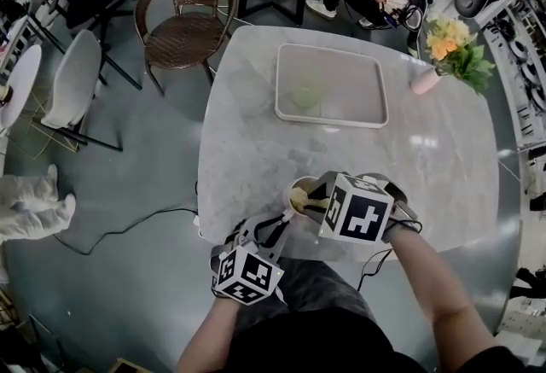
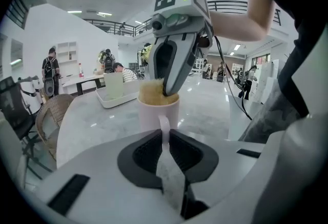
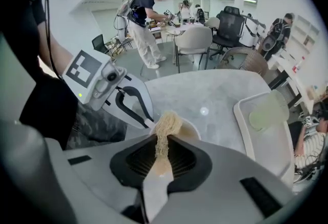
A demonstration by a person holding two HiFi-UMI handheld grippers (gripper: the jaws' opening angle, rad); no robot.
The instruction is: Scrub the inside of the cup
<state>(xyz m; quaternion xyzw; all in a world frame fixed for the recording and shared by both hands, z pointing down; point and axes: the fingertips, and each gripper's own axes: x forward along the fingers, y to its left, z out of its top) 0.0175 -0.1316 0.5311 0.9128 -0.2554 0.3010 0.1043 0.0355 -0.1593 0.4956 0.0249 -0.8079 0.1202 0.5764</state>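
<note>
A pale pink cup (image 1: 298,197) stands near the front edge of the marble table (image 1: 426,175). My left gripper (image 2: 163,138) is shut on the cup's handle (image 2: 164,125), and the cup (image 2: 158,111) rises just beyond its jaws. My right gripper (image 3: 162,142) is shut on a tan sponge (image 3: 165,128), which bulges over the cup's rim (image 3: 190,126). In the left gripper view the right gripper (image 2: 171,66) comes steeply down into the cup with the sponge (image 2: 152,92) at the mouth. In the head view both marker cubes crowd the cup.
A white tray (image 1: 331,85) holding a pale green cup (image 1: 307,96) lies at the table's far side. A pink vase of flowers (image 1: 445,51) stands at the far right. A wicker chair (image 1: 181,13) and white chair (image 1: 72,77) stand left of the table. People are in the background.
</note>
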